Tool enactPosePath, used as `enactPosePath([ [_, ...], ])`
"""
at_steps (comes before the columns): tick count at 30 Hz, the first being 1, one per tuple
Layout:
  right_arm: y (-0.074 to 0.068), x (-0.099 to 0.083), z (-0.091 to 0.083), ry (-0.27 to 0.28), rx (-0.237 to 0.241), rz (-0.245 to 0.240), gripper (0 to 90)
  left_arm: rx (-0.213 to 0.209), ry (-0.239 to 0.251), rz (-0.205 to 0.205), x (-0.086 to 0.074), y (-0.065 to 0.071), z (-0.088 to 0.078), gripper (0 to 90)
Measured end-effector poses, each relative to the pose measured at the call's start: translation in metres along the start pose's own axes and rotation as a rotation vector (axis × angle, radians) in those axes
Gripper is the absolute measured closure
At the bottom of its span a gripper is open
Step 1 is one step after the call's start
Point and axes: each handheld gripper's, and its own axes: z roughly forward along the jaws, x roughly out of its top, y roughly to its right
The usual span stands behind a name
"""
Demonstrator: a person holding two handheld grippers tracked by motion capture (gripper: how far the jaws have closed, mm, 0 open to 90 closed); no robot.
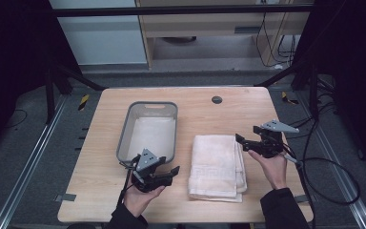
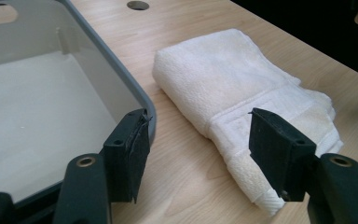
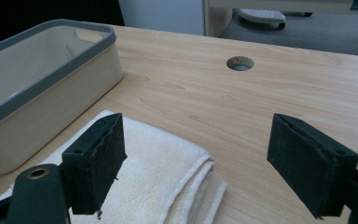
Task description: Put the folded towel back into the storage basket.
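A folded white towel lies on the wooden table, right of a grey-rimmed basket with nothing in it. My left gripper is held low at the basket's near right corner, jaws open and pointing at the towel; nothing sits between them. My right gripper hovers at the towel's far right corner, open too, with the towel's edge below its left jaw. The basket's rim runs beside the left jaw in the left gripper view, and the basket also stands at the left of the right gripper view.
A round cable hole is set in the table near its far edge. Black cables trail off the table's right side. Bare wood lies beyond the towel and along the near edge. Floor rails run along both sides of the table.
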Motion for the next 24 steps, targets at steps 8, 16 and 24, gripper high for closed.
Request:
enactPosePath([
  [8,-0.003,-0.004,0.009,-0.031,0.005,-0.012,19.0,-0.030,-0.033,0.025,-0.002,0.015,0.017,38.5],
  [16,-0.004,-0.007,0.015,-0.060,0.011,-0.017,18.9,-0.044,-0.075,0.034,-0.008,0.025,0.034,39.6],
  [24,-0.007,-0.012,0.025,-0.103,0.026,-0.028,20.9,-0.050,-0.105,0.036,-0.013,0.028,0.045,40.3],
])
